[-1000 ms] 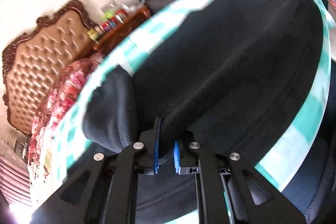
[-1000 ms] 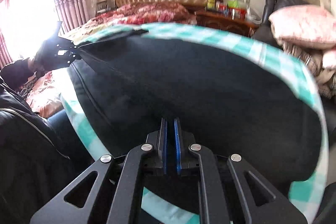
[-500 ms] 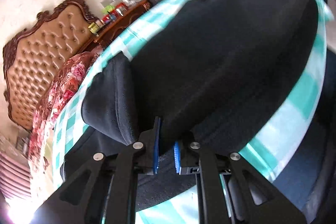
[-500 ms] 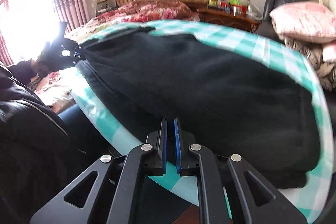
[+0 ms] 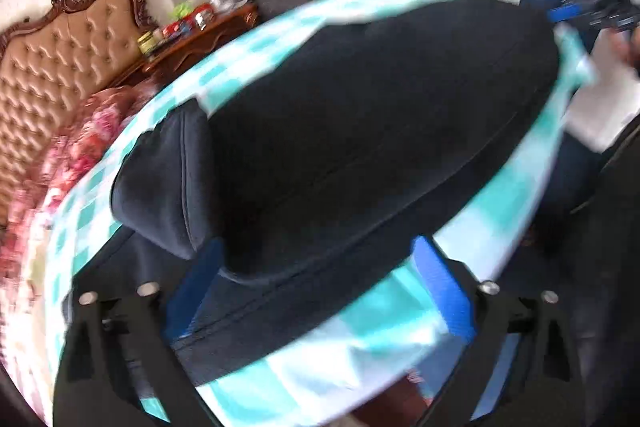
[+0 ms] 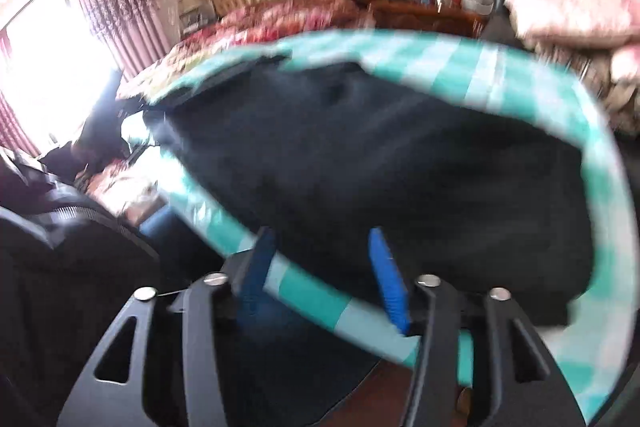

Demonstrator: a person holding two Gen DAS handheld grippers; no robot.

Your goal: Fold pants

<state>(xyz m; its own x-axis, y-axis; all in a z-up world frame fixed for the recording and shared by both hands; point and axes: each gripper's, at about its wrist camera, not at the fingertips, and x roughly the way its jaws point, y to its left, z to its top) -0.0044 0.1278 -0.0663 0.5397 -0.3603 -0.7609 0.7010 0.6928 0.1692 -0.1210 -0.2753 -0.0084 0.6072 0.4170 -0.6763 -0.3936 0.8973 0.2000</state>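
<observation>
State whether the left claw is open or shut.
Open: the left claw has its blue fingers spread wide apart, clear of the black pants.

Left gripper (image 5: 316,291) fingers (image 5: 438,287) spread around black pants (image 5: 360,131).

The black pants (image 5: 360,131) cover most of the checked table (image 5: 500,211). Only bare cloth strips along its edges stay free. A bed (image 6: 280,15) and nightstand (image 6: 424,15) stand beyond the far rim.

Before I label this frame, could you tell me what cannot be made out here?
- Left wrist view: the near edge of the pants is hidden behind the left claw.
- Right wrist view: motion blur smears the pants' folds; the right claw covers the tablecloth edge.
</observation>
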